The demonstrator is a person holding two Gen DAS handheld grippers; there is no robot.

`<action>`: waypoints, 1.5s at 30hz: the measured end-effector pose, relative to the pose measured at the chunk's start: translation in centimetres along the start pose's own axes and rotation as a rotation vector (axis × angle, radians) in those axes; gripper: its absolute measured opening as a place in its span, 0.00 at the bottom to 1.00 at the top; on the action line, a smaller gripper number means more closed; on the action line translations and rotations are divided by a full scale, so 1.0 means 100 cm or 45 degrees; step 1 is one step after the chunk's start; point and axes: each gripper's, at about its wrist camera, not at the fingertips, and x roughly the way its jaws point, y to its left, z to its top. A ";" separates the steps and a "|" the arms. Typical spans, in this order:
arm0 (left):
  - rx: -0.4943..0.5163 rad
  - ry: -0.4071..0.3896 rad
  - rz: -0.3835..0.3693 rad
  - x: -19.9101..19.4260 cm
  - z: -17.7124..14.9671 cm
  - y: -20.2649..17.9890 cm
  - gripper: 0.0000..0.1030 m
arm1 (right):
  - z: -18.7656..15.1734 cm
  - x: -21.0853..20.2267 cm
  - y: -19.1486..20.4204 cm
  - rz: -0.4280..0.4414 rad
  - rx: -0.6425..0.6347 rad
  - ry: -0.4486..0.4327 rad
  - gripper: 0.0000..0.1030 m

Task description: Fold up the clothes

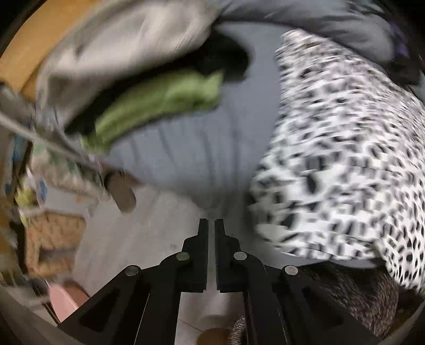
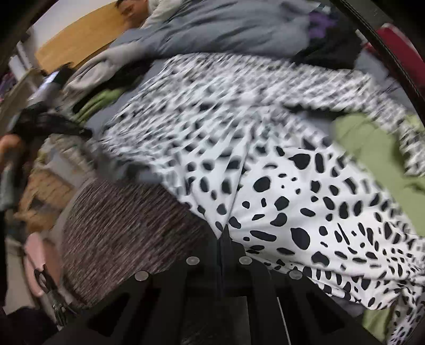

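A white garment with black spots (image 2: 279, 185) lies spread over the grey bed. My right gripper (image 2: 224, 233) is shut, with its tips pinching that garment's near edge. The left wrist view shows the same spotted garment (image 1: 345, 159) on the right. My left gripper (image 1: 211, 225) is shut with nothing between its fingers; it hangs over the bed's near edge, left of the garment and apart from it. A folded green garment (image 1: 159, 106) lies further back on the left.
A grey sheet (image 1: 186, 148) covers the bed, and grey bedding (image 2: 225, 29) is heaped at the far end beside a person (image 2: 156, 10). Green cloth (image 2: 372, 148) lies under the spotted garment. Brown streaked fabric (image 2: 119, 225) sits near me. Cluttered boxes (image 1: 53, 233) stand on the floor at left.
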 end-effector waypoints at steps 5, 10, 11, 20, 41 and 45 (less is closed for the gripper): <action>-0.134 0.072 -0.104 0.007 -0.001 0.019 0.04 | 0.005 0.009 -0.025 0.100 0.196 0.053 0.47; -0.239 -0.069 -0.410 -0.048 0.015 0.010 0.43 | 0.014 -0.069 -0.066 0.125 0.334 -0.203 0.58; -0.244 -0.125 -0.494 -0.063 0.020 0.004 0.56 | 0.017 -0.085 -0.080 0.078 0.385 -0.266 0.58; -0.024 -0.064 -0.836 -0.081 0.025 -0.141 0.60 | 0.037 -0.114 -0.230 -0.375 0.935 -0.381 0.64; -0.093 0.044 -0.948 -0.057 0.052 -0.261 0.60 | 0.140 -0.254 -0.346 -1.253 0.839 -0.756 0.10; -0.057 0.039 -0.966 -0.062 0.055 -0.287 0.60 | 0.142 -0.228 -0.364 -1.350 0.814 -0.550 0.74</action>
